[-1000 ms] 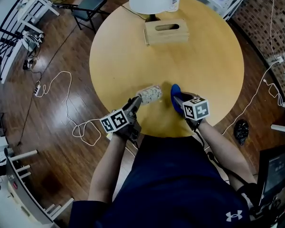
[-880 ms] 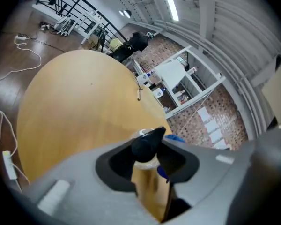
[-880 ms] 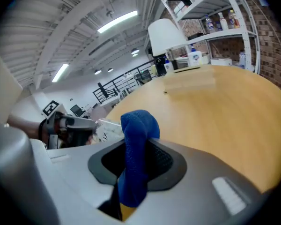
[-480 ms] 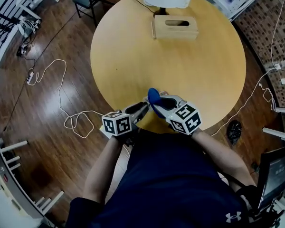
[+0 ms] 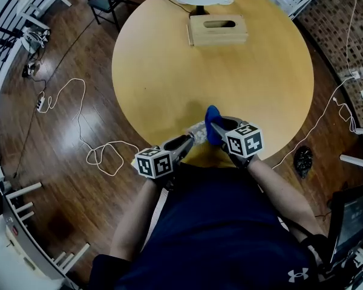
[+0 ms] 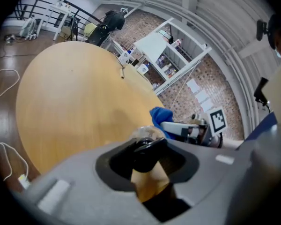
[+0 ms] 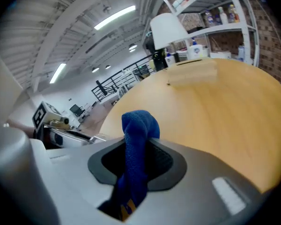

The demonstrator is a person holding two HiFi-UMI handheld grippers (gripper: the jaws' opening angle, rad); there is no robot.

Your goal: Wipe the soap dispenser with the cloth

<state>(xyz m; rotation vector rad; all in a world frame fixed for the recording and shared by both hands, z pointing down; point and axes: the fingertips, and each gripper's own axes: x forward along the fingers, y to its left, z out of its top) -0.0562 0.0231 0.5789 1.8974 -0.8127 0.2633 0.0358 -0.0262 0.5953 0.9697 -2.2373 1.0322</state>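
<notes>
Speckled soap dispenser [image 5: 197,131], bunched blue cloth [image 5: 212,122] just beside

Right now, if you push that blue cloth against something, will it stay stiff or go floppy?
Probably floppy: the blue cloth folds over in a soft loop above the right gripper, which is pinching it. It looks light, since its free top stands up unsupported. Its fuzzy weave likely grips rather than slips.
</notes>
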